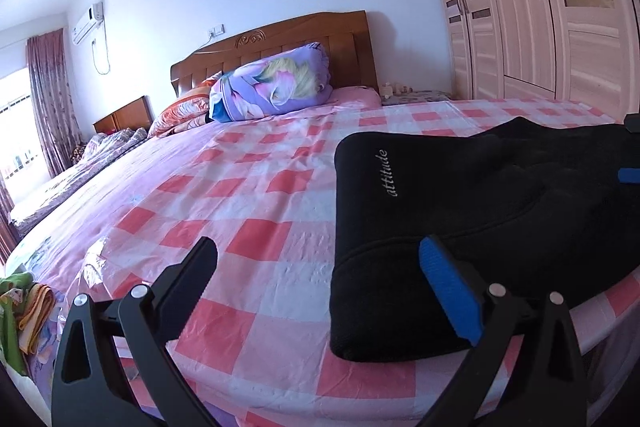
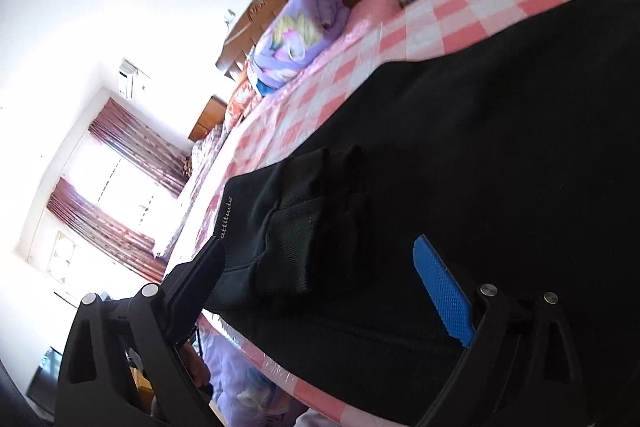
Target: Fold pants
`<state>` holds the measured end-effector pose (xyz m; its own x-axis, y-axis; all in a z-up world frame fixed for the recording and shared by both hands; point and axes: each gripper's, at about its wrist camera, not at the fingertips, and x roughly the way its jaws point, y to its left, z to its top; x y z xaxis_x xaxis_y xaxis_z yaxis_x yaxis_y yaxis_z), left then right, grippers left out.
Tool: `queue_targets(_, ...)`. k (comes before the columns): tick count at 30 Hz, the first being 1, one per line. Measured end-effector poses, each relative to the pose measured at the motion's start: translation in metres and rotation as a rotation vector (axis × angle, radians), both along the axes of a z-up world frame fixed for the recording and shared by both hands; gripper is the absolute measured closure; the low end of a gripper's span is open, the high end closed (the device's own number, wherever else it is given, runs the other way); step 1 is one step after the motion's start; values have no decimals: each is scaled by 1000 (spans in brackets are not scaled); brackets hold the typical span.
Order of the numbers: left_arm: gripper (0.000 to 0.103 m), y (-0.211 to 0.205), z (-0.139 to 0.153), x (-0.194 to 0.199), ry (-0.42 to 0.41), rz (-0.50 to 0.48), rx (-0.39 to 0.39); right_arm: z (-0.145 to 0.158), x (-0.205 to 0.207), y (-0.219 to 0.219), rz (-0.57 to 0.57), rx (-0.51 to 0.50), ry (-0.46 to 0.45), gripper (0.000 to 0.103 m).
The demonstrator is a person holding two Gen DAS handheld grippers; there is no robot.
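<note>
We begin with the bed, covered by a pink and white checked sheet, which carries everything in the scene; its wooden headboard stands at the far end against the wall, and a wardrobe rises beyond the far right side. The pants are black and lie on the sheet near the front edge of the bed, already doubled into a thick stack, with the word "attitude" stitched along the left fold. In the right wrist view we see a ribbed cuff or hem lying on top of the stack; whether further folds remain hidden beneath, we cannot tell. A rolled purple quilt rests by the headboard, well apart from the pants. The left tool hovers with its jaws spread wide and grasps nothing: its blue-padded finger overlaps the near left part of the stack, while its other finger stands over bare sheet. The right tool is likewise released and empty, held over the pants with the cuff between its fingers. We judge the pants to run rightward from the left tool, so the right tool is the nearer one for the next fold.
</note>
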<state>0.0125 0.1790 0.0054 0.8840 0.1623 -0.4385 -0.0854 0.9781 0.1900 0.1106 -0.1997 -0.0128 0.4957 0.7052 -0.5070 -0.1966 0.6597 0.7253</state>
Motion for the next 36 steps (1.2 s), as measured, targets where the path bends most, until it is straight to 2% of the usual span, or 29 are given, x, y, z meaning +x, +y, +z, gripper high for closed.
queue_targets(2,2,2,-4,-1,5,4,-11,-7,10,12,38,-57,26,11)
queue_targets(4,2,4,-4,-2,-2,6,-23,-5,11,30,95,-136,13,10)
queue_targets(6,2,5,-4,1,-5,13,-25,-5,8,55,188,-145,17,11)
queue_targets(8,2,8,-3,5,-10,25,-31,-3,1,72,204,-232,-12,11)
queue_targets(10,2,12,-2,9,-3,25,-57,-4,1,73,202,-195,1,12)
queue_targets(11,2,13,-4,14,24,-9,-91,-5,5,67,199,-120,24,14)
queue_targets(12,2,12,-6,18,45,-38,-106,-7,8,64,205,-56,44,30)
queue_targets(13,2,8,-9,20,63,-64,-109,-9,11,63,197,-37,60,34)
queue_targets(15,2,-5,-16,20,72,-89,-59,-12,16,64,186,-47,66,36)
queue_targets(17,2,-14,-18,17,51,-78,-22,-14,19,68,162,-68,70,46)
queue_targets(18,2,-14,-18,16,52,-77,-27,-15,19,68,152,-80,63,58)
queue_targets(19,2,-13,-17,15,54,-77,-35,-15,19,67,145,-84,54,67)
queue_targets(22,2,-14,-7,1,8,-93,-17,-7,11,63,115,-101,-10,80)
queue_targets(25,2,-23,-4,-20,-14,-139,71,14,6,69,92,-135,-89,84)
queue_targets(29,2,-29,-22,-25,44,-132,188,46,0,75,59,-159,-192,85)
queue_targets(33,2,-25,-27,-18,75,-108,172,74,-5,69,33,-154,-263,85)
queue_targets(36,2,-21,-22,-5,75,-53,137,92,-12,62,5,-146,-315,85)
